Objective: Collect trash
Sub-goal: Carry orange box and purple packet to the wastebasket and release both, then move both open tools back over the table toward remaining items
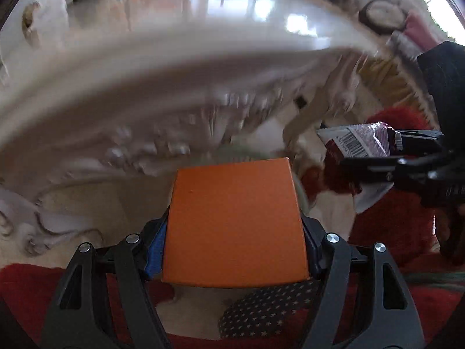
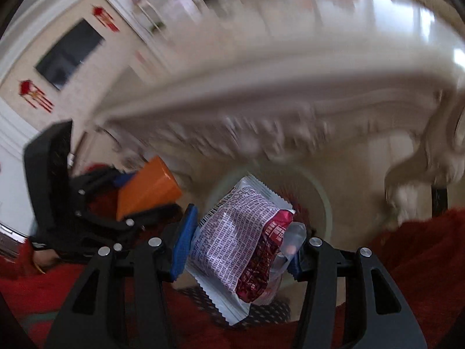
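- Below the carved edge of a glossy pale surface (image 1: 203, 67), low centre of the left wrist view: the left hand-held gripper (image 1: 232, 232) stands partly open, its pads pressed to the sides of an orange box (image 1: 235, 221), which it holds clear of any support.
- At the right edge of that view, and low centre of the right wrist view: the right hand-held gripper (image 2: 237, 247), narrower set, pinches a crumpled maroon-and-white snack wrapper (image 2: 238, 238) with a scrap of clear plastic (image 2: 290, 241) bunched beside it.
- Behind the wrapper, centre of the right wrist view: a round pale rim (image 2: 325, 203), blurred; possibly a bin's mouth, though that cannot be confirmed.
- Progress, as a judgement: two pieces of trash are picked up and in transit; neither is dropped yet. Depositing both remains.
- Upper part of both views: blurred objects at the surface's far end; whether more trash waits there cannot be told.
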`<state>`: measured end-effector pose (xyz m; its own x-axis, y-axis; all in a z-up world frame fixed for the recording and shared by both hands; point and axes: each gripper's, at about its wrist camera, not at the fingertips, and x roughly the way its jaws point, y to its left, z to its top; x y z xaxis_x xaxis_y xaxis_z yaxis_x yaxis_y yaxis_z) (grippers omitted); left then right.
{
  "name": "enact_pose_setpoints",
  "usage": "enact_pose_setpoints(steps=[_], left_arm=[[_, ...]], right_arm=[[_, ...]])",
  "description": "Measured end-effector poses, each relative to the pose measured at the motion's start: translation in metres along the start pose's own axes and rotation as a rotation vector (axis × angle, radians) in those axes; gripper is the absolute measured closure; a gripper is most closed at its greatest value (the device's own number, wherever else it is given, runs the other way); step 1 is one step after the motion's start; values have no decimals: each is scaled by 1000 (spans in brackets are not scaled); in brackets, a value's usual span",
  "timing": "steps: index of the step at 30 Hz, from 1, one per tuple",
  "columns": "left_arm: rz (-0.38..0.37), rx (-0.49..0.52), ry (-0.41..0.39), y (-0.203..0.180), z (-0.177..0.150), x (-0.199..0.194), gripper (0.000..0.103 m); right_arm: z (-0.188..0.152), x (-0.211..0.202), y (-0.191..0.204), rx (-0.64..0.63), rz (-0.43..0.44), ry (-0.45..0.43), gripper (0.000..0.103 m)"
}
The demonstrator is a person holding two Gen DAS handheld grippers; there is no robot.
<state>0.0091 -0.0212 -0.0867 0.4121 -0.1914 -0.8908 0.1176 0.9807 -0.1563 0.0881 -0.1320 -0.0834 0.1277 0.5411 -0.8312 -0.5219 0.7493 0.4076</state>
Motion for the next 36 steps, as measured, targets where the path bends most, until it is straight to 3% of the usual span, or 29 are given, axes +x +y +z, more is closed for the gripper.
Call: enact_pose_setpoints(steps=[7,8,9,10,11,14,26,32,36], left_arm=[[9,-71,87,16,-6,41,30],[20,-71,86,17,-6,42,26],[40,-63,83,16,-5,46,13],[60,-51,70,14,-5,47,9],[71,-45,52,15,-5,45,9],[86,-39,20,18,-4,37,8],[105,-36,18,16,-3,27,8],[106,-23,17,12,-3,22,8],[94,-9,21,10,-6,13,8]], right_arm=[[-18,42,-6,-43,-85,84,49],[-20,47,-6,-47,-92,96,43],[-20,53,-6,-51,-97,113,34],[-22,55,-7,-54,-102,120,30],[-24,58,-8,-55,-117,130,21],[-25,67,-8,-55,-156,163,12],[-27,51,4,-150,-189,108,8],[-32,35,23,-268,-210,73,8],[-34,21,35,-319,-172,47,8]])
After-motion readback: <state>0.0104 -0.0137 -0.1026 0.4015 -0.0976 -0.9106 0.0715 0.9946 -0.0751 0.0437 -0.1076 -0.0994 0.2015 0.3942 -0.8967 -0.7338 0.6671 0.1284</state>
